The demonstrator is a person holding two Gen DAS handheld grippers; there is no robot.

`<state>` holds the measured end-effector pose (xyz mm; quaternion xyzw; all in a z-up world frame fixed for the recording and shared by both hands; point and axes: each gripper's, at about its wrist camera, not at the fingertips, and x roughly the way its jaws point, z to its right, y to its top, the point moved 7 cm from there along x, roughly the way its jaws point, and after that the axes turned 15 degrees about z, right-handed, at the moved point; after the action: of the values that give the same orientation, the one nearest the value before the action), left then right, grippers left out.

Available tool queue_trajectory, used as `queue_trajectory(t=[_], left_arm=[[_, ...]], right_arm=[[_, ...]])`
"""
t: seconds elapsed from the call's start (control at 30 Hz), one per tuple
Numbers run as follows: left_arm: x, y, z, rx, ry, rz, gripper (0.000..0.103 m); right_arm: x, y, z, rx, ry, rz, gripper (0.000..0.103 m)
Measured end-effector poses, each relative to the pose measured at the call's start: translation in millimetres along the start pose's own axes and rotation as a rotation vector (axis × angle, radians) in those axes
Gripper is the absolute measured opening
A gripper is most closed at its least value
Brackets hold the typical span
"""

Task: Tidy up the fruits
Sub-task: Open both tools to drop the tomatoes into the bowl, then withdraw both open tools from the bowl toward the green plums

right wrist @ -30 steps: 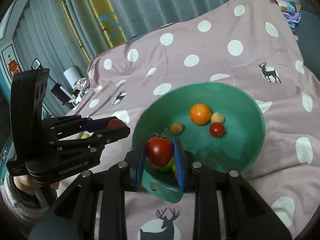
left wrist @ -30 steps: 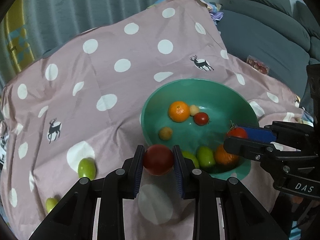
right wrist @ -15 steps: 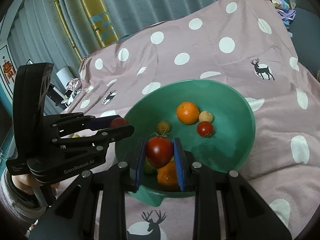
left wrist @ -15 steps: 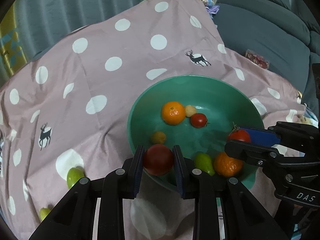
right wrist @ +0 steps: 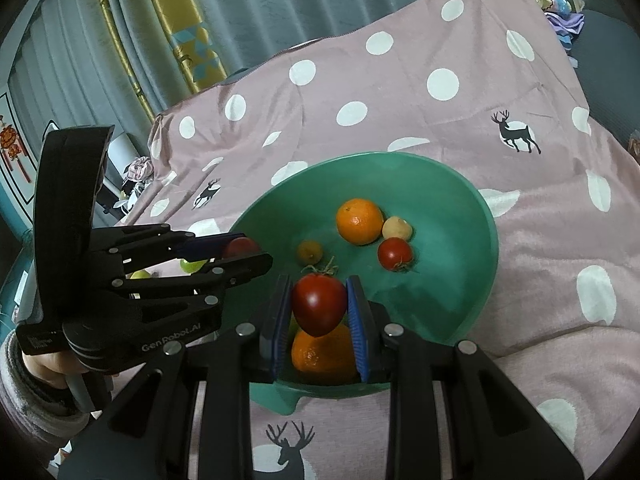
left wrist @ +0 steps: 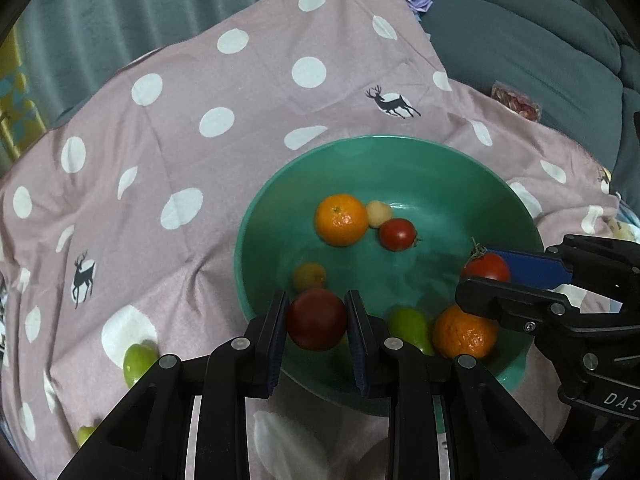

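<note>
A teal bowl [left wrist: 460, 168] sits on a pink polka-dot cloth; it also shows in the right wrist view [right wrist: 476, 216]. In it lie an orange [left wrist: 341, 219], a small red tomato [left wrist: 397, 233], two small yellowish fruits, a green fruit [left wrist: 408, 326] and a second orange [left wrist: 464, 334]. My left gripper [left wrist: 317, 320] is shut on a dark red fruit [left wrist: 317, 318], held over the bowl's near left rim. My right gripper [right wrist: 319, 308] is shut on a red tomato [right wrist: 319, 309] with a green stem, held above the bowl's near side.
Two green fruits [left wrist: 138, 360] lie on the cloth left of the bowl, one near the lower edge [left wrist: 86, 434]. A grey sofa [left wrist: 540, 60] stands at the back right. Curtains [right wrist: 240, 8] hang behind the cloth.
Both grippers have moved forward over the bowl with their fruits still held. The bowl now lies closer and larger in both views.
</note>
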<state>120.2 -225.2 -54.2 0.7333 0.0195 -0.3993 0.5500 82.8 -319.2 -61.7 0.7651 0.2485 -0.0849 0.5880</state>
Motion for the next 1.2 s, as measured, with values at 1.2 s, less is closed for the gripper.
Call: queue_trajectory(t=[1.2], left_arm=[[-10.7, 7.0, 1.3, -0.005, 0.026, 0.026, 0.068]], right_arm=[[-7.3, 5.9, 8.1, 0.044, -0.021, 0.023, 0.040]])
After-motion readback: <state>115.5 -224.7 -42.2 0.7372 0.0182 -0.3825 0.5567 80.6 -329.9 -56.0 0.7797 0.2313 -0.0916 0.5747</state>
